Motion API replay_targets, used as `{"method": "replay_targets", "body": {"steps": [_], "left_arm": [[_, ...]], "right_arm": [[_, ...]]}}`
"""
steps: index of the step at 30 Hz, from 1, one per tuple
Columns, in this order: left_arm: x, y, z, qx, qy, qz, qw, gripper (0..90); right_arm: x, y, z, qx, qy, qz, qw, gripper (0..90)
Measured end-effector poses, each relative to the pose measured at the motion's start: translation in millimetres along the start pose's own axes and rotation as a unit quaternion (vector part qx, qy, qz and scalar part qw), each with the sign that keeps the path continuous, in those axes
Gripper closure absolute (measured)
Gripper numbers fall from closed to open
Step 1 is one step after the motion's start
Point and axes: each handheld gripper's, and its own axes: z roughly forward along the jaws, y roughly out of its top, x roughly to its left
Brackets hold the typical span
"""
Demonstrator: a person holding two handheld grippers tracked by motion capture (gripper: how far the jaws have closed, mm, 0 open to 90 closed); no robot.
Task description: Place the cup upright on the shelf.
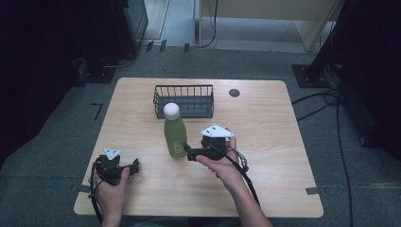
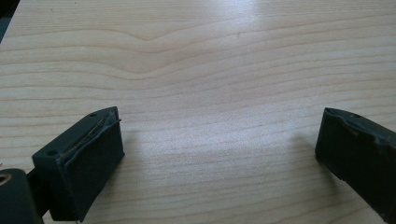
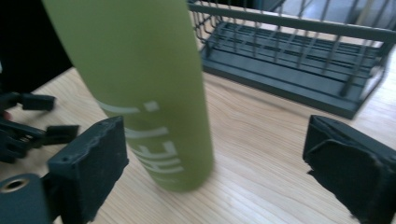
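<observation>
A green bottle (image 1: 175, 137) with a white round cap stands upright on the wooden table (image 1: 269, 142), just in front of a dark wire basket (image 1: 183, 100). My right gripper (image 1: 188, 152) is level at the bottle's lower right side. In the right gripper view its jaws stand wide apart and the bottle (image 3: 140, 84) rises just beyond the left one, with a broad gap to the right jaw; the right gripper (image 3: 215, 158) is open. The left gripper (image 1: 135, 166) rests near the table's front left. Its jaws (image 2: 219, 154) are open over bare wood.
The wire basket (image 3: 289, 70) has nothing in it and sits behind the bottle at the table's back middle. A small dark round disc (image 1: 234, 92) lies to the right of the basket. Cables trail from both grippers toward the front edge.
</observation>
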Motion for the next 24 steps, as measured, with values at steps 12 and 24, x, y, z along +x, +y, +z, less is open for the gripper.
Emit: {"method": "replay_targets", "body": {"steps": [12, 24], "left_arm": [[0.0, 0.0, 0.0, 0.000, 0.000, 0.000, 1.0000, 1.2], [-0.1, 0.1, 0.2, 0.000, 0.000, -0.001, 1.0000, 1.2]], "right_arm": [[18.2, -2.9, 16.6, -0.011, 0.017, -0.006, 0.9998, 11.0], [36.3, -0.1, 35.2, -0.019, 0.007, -0.013, 0.9997, 10.6]]}}
